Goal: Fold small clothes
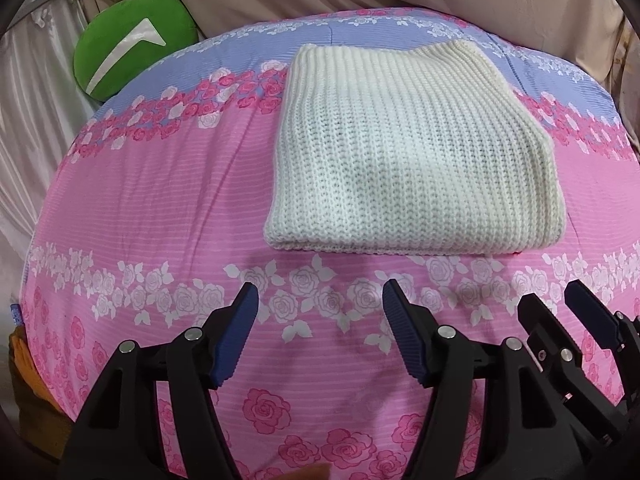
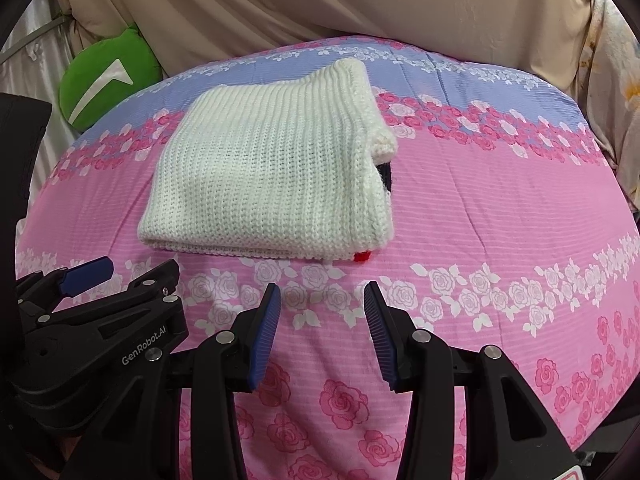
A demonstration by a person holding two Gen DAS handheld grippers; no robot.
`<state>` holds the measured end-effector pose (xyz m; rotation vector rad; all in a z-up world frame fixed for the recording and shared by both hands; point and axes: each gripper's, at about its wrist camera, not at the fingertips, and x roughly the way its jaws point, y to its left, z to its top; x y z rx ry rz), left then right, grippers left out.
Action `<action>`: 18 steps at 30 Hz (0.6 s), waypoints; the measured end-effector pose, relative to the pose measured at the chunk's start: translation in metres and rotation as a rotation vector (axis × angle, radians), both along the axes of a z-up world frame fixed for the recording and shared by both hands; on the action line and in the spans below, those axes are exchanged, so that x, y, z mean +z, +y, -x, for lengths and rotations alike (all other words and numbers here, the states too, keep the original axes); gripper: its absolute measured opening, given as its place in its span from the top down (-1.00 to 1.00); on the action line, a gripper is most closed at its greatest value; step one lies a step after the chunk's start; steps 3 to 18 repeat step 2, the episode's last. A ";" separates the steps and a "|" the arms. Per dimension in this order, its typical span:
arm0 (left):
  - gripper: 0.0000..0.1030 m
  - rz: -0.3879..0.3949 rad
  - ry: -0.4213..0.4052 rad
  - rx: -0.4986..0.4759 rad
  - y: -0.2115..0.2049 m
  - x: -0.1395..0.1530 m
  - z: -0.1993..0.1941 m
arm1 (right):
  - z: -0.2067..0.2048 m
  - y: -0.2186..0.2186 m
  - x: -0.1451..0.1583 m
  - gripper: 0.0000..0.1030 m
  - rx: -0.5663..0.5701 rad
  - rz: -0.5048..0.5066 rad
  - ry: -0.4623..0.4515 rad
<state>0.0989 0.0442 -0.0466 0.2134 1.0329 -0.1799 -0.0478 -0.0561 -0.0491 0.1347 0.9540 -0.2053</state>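
Left wrist view shows the left tool (image 1: pixel 320 292) with its two blue pads spread apart and nothing between them. It hangs over the bed (image 1: pixel 140 216), just short of the sweater (image 1: pixel 408 152). In the right wrist view the right tool (image 2: pixel 320 294) is spread in the same way and also holds nothing. The two tools are side by side and close to each other, each one visible at the edge of the other's picture.

From both tools the sweater lies straight ahead and a little above the pad tips in the picture, not touching them. It is a cream knitted piece, already folded into a thick, nearly square packet on the pink flowered cover. Its near edge runs across the line of the fingers. From the left tool it sits ahead and somewhat to the right; from the right tool, ahead and somewhat to the left. So neither tool is clearly nearer, I think.

Some parts are hard to read. Under the right side of the packet there is something dark and, at the near right corner, a small red bit (image 2: pixel 362 256); I cannot tell what they belong to. How many layers are inside is hidden. Beyond the far left corner of the bed, a green cushion (image 1: pixel 132 40) leans on the beige drapes.
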 end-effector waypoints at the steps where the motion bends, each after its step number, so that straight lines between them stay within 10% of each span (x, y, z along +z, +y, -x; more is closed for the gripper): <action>1: -0.20 -0.007 0.002 0.000 -0.001 0.001 0.000 | -0.001 0.001 0.000 0.15 0.000 0.000 0.001; 18: -0.21 -0.012 0.005 0.001 -0.001 0.001 0.000 | -0.002 0.001 0.000 0.15 0.001 0.001 0.005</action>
